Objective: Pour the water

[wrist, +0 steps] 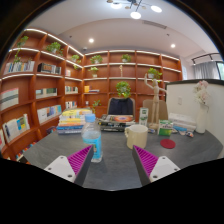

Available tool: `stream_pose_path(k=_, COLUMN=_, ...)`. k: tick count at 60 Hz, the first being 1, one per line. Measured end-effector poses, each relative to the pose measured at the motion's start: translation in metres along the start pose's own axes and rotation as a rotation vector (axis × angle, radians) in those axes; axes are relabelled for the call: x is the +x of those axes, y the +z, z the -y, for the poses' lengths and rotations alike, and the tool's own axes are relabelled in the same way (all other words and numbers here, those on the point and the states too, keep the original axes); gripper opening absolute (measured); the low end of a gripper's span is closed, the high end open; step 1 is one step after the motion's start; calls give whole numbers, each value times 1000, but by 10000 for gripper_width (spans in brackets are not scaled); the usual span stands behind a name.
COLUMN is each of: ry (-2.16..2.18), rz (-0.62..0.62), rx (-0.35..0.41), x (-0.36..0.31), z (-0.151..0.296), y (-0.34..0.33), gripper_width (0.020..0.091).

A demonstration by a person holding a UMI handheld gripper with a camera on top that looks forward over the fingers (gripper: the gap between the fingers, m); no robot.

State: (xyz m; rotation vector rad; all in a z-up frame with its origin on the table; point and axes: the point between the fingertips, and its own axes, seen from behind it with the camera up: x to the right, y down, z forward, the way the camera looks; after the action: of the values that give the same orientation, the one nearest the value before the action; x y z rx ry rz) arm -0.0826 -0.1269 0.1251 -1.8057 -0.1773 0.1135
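- The tongs (112, 163) are wide open, with a big gap between the two fingers.
- Each finger has a pink pad (79, 159) on its inside face.
- The fingers (147, 161) point straight ahead and sit level with each other.
- Nothing is held between them.

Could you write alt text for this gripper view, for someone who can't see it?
A hand-held gripper with open fingers, nothing between them, points across a grey table at a clear plastic water bottle with a blue label and a pale beige cup just ahead. Beyond stand stacked books and wooden bookshelves.
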Motion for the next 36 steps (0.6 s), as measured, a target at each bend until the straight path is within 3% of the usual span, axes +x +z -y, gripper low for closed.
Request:
stream_pose_path(k=3, ry=19, rz=21, rx=0, x=-47, z=-29, y=13, gripper_width=793)
stream_pose_path(k=8, ry=19, rz=50, rx=-18, x=-77, z=-40, y=30, gripper_width=790)
stream_pose_path(k=26, ry=20, rz=62, rx=-21, x=-103, z=-36, y=107, gripper_width=784)
stream_pose_path(k=30, ry=27, rz=52, rx=-10, x=-104, z=-32, y=119, gripper_width=740)
stream_pose_path(k=36, ry=28, rz=28, rx=13, x=-104, z=-25, y=129, gripper_width=545)
